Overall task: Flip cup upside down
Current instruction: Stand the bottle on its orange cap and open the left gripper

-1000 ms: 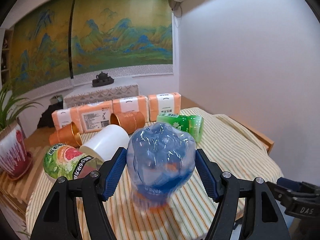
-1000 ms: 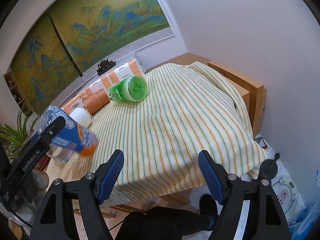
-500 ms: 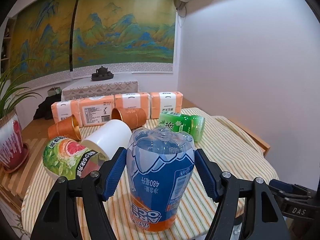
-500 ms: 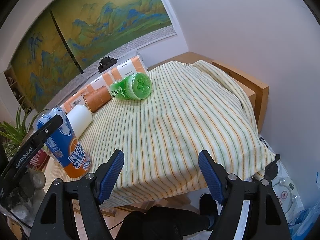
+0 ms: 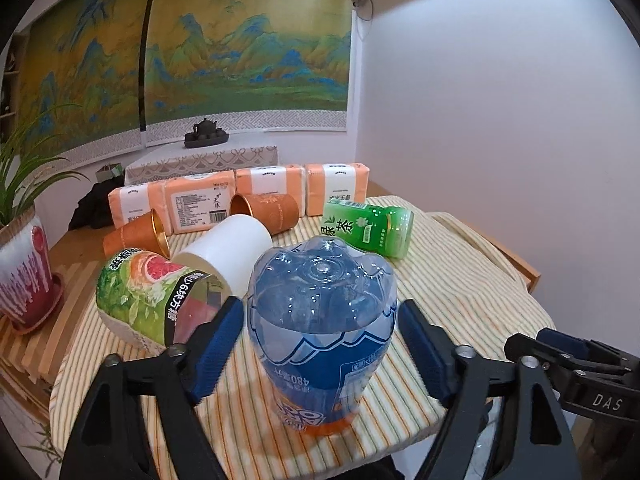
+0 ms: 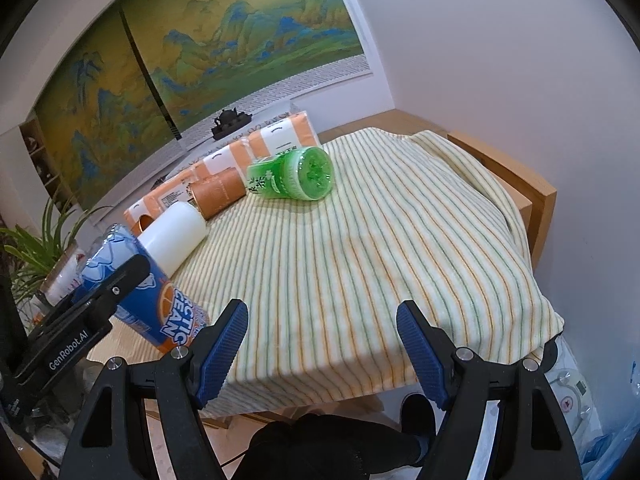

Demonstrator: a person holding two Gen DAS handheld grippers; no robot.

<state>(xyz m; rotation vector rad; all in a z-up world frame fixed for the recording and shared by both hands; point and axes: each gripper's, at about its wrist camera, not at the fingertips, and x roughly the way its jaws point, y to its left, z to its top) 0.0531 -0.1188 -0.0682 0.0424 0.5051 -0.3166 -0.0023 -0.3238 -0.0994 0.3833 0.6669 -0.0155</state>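
Blue cup: a clear blue bottle-shaped cup (image 5: 322, 332) stands base-up, printed label inverted, on the striped cloth (image 5: 460, 288) near the front edge of the counter (image 6: 538, 196).
Left hand-held gripper: the left hand-held gripper (image 5: 322, 344) flanks the cup with its blue pads parted, a sliver of space showing on each side; no pad visibly presses the plastic.
Right hand-held gripper: the right hand-held gripper (image 6: 320, 340) hovers off the front edge with jaws wide apart and nothing between them.
Neighbours: a grapefruit-print cup (image 5: 150, 294) lies on its side just left of the blue cup, a white cup (image 5: 228, 250) behind it, a green tea cup (image 5: 366, 228) tipped over farther back.
Back row: two copper-coloured cups (image 5: 266, 210) lie before a line of orange tissue packs (image 5: 200, 204).
Left edge: a potted plant (image 5: 24, 272) beside the cloth.
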